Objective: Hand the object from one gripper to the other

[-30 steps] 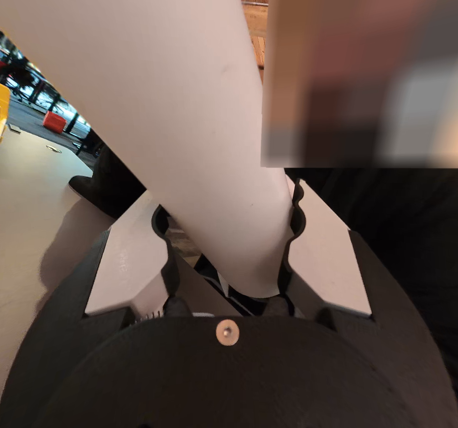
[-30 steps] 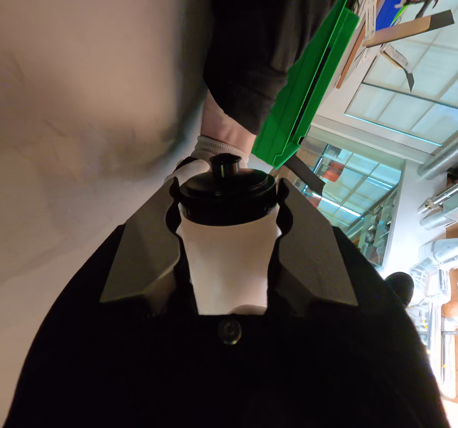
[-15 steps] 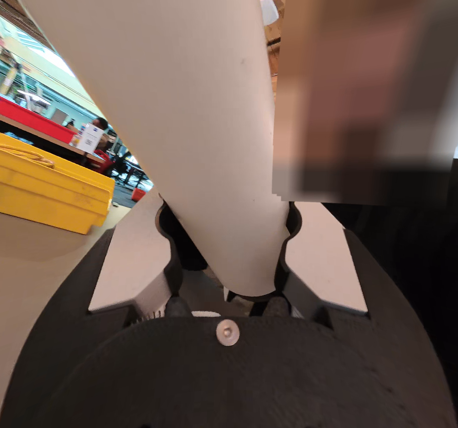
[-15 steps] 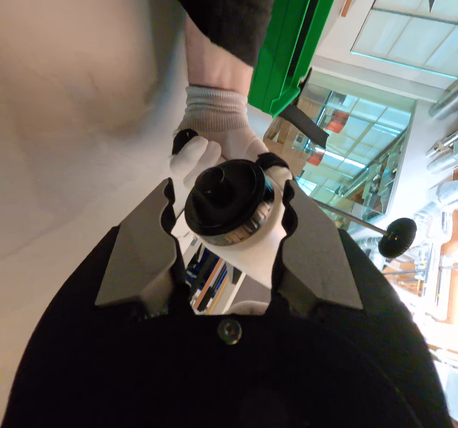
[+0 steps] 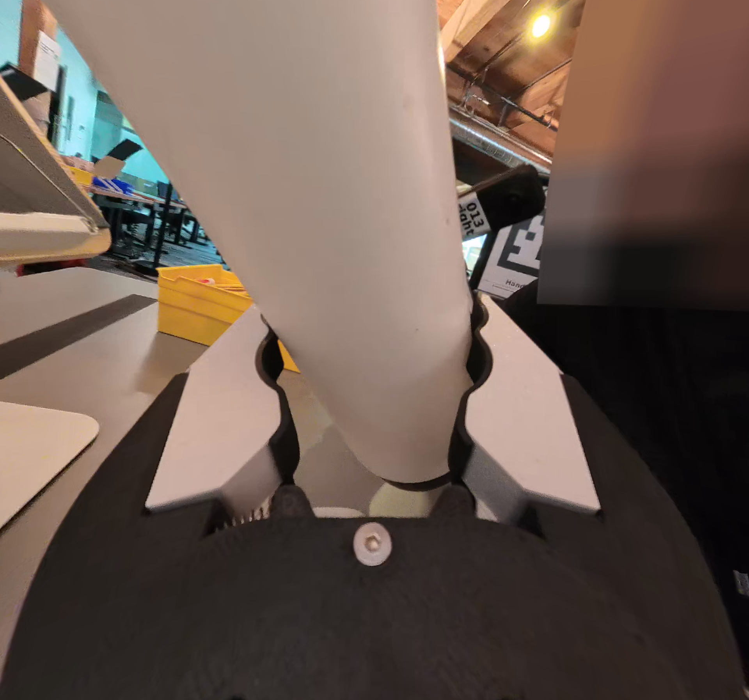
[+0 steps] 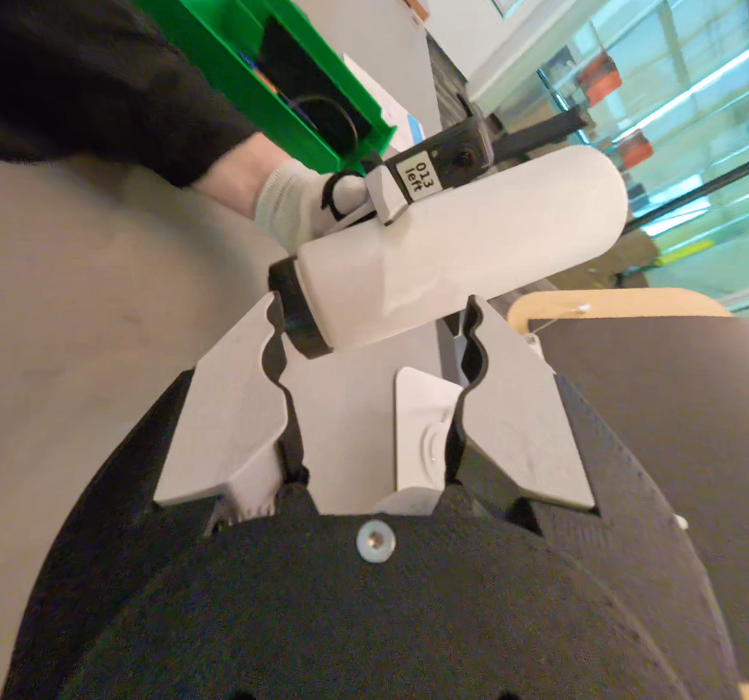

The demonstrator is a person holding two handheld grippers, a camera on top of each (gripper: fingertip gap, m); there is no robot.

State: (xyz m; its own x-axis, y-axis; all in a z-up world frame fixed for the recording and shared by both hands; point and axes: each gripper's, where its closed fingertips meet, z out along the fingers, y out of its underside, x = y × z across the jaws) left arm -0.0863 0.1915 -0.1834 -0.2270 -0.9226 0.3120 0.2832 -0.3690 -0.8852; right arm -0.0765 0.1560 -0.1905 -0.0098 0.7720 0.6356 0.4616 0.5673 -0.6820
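A white bottle [image 5: 308, 178] with a black cap stands between the fingers of my left gripper [image 5: 371, 316], which is shut on its body. In the right wrist view the bottle [image 6: 466, 243] lies crosswise just past the fingertips of my right gripper [image 6: 371, 308], black cap [image 6: 296, 312] to the left. The right gripper is open and empty, its jaws wide apart. The cap is close to its left fingertip; I cannot tell if they touch. A gloved hand [image 6: 292, 206] holds the left gripper behind the bottle.
A green bin [image 6: 259, 73] stands behind the gloved hand. A yellow bin [image 5: 194, 299] sits on the grey table [image 5: 101, 356]. A white flat pad [image 6: 421, 429] lies below the right gripper. A black panel with a wooden edge [image 6: 648, 397] is at the right.
My right gripper was shut on the bottle's neck a second ago. It has opened and drawn back. The bottle stays in the left gripper and has swung crosswise in the right wrist view.
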